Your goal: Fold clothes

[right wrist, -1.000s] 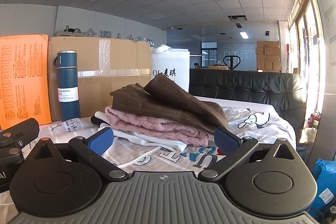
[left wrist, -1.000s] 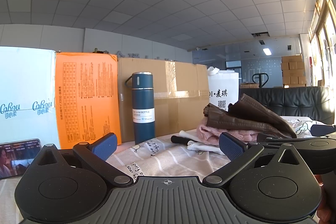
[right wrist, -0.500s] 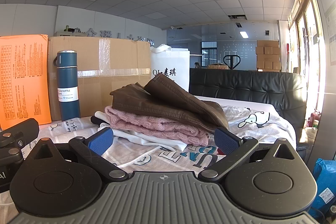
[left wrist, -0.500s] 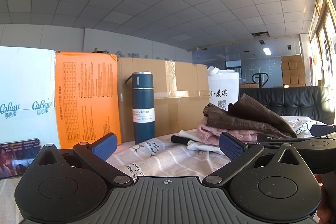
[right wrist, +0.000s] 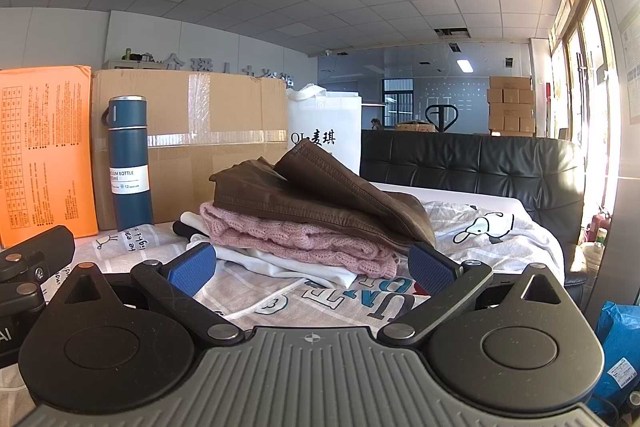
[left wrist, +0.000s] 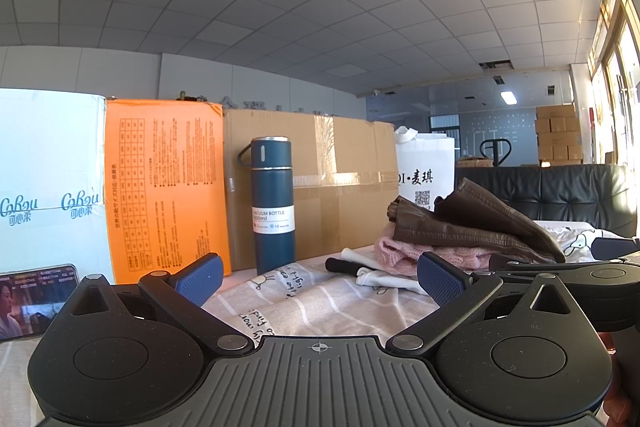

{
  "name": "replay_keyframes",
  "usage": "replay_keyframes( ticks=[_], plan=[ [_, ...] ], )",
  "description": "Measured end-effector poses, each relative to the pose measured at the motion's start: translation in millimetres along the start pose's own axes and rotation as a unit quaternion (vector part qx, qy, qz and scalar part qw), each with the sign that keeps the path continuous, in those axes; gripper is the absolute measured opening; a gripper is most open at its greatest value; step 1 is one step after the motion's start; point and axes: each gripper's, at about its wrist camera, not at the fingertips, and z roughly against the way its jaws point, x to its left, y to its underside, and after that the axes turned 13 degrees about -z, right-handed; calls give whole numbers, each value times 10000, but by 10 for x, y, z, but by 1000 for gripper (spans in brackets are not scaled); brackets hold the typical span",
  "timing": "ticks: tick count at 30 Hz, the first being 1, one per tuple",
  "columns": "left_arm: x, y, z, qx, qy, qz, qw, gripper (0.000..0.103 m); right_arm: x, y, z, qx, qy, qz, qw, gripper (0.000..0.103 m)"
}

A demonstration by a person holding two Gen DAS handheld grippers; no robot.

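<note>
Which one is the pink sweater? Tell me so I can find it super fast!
Find the big brown cardboard box at the back, then look in front of it to the pile of clothes on the printed sheet. The pink sweater is the fuzzy, cable-knit layer in the middle, under the smooth brown leather garment and on top of the flat white garment.

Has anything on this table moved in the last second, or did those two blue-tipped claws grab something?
Nothing visibly changed. The left gripper and the right gripper both stay open and empty, held low in front of the clothes pile. The brown leather garment still lies on the pink sweater, and the blue vacuum bottle stands in the same spot before the cardboard box.
</note>
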Motion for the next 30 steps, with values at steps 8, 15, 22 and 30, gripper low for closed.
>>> replay_keyframes(
  ticks=[8, 15, 22, 30],
  plan=[
    [-4, 6, 14, 0, -8, -1, 10000, 103, 0, 0, -1, 0, 0, 1, 10000, 103],
    [-10, 1, 14, 0, -44, -17, 10000, 103, 0, -1, 1, 3, 1, 1, 10000, 103],
    [-6, -1, 10, 46, -111, -20, 9999, 103, 0, 5, -6, 11, 1, 6, 10000, 103],
    [-22, -5, 9, 24, -67, -75, 9999, 103, -2, 4, -14, 29, -3, 5, 10000, 103]
  ],
)
